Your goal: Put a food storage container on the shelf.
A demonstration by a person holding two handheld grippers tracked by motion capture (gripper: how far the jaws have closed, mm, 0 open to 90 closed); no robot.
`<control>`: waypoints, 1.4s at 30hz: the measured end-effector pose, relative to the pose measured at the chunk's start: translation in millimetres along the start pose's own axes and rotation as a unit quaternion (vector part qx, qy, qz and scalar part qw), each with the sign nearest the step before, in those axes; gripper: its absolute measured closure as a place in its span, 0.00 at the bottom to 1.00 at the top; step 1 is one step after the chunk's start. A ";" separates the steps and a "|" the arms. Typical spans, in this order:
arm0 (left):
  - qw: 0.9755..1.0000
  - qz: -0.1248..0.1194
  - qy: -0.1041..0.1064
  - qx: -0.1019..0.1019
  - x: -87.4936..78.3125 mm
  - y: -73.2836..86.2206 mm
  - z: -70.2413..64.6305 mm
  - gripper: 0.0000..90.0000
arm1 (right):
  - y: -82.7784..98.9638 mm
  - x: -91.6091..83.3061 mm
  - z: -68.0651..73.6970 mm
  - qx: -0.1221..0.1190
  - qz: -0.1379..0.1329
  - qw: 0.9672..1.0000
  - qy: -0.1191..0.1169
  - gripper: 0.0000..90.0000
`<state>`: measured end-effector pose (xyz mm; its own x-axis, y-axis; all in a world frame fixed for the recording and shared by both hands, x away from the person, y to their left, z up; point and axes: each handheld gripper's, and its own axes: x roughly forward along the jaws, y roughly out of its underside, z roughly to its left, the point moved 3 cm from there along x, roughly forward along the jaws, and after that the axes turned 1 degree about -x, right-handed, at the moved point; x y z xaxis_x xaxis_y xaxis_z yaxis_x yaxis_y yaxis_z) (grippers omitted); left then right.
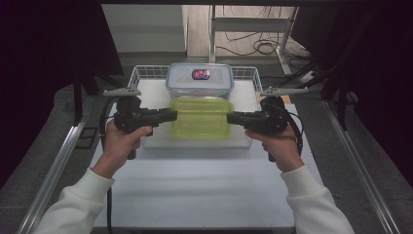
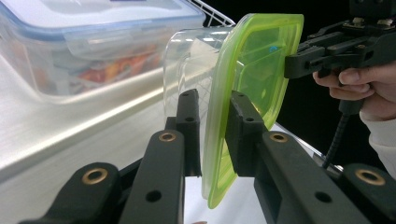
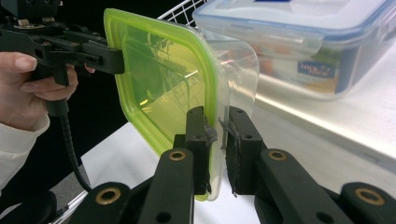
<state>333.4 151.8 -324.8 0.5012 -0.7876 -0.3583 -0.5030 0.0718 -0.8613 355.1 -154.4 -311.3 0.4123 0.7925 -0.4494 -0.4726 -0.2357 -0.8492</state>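
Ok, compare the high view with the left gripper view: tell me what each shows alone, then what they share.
High view alone: both sleeves, the white table, the wire basket, floor cables.

Left gripper view alone: its jaws close up, clamped on the green lid's edge.

Shared: the green-lidded clear container held by the left gripper and right gripper, and the blue-lidded box.

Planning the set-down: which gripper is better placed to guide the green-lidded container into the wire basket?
Neither clearly: left gripper and right gripper each clamp an end of the green-lidded container, equally close to the wire basket.
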 end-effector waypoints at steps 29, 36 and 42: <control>1.000 -0.008 -0.022 0.006 0.7 -74.1 22.1 0.87 | -77.2 4.9 -19.4 -0.006 -0.004 1.000 0.006 0.89; 1.000 -0.001 -0.027 0.000 8.7 -90.1 34.5 0.87 | -93.6 11.6 -32.8 0.001 -0.002 1.000 0.010 0.89; 0.999 -0.001 -0.030 -0.010 12.1 -96.7 44.0 0.87 | -106.3 18.3 -42.1 0.006 0.001 1.000 0.012 0.89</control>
<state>419.1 162.3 -261.6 0.5434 -0.7498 -0.3774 -0.5157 0.0566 -0.8549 445.7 -138.6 -240.9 0.4293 0.7790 -0.4570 -0.4819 -0.2303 -0.8454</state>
